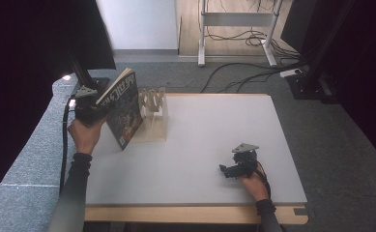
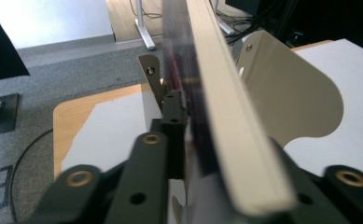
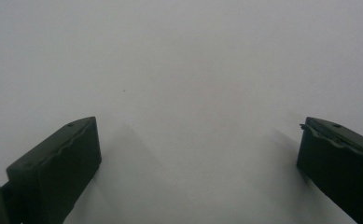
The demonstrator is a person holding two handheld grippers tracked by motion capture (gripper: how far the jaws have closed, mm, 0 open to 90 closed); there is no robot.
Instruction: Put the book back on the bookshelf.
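Observation:
A book (image 1: 122, 108) with a dark illustrated cover stands tilted at the table's far left, its lower corner down at the table top, right beside a pale rack of upright dividers (image 1: 154, 113). My left gripper (image 1: 102, 113) is shut on the book from the left side. In the left gripper view the book's cream page edge (image 2: 226, 116) runs up between the jaws, the left finger (image 2: 172, 112) lies against the cover, and a rounded divider (image 2: 286, 93) of the rack stands just beyond. My right gripper (image 1: 226, 170) rests on the table near the front right, open, with bare table between its fingers (image 3: 58, 163).
The white table (image 1: 214, 130) has a wooden rim. A black stand (image 1: 86, 77) rises at the far left behind my left hand. Cables and a desk frame (image 1: 236, 34) lie on the floor beyond the table.

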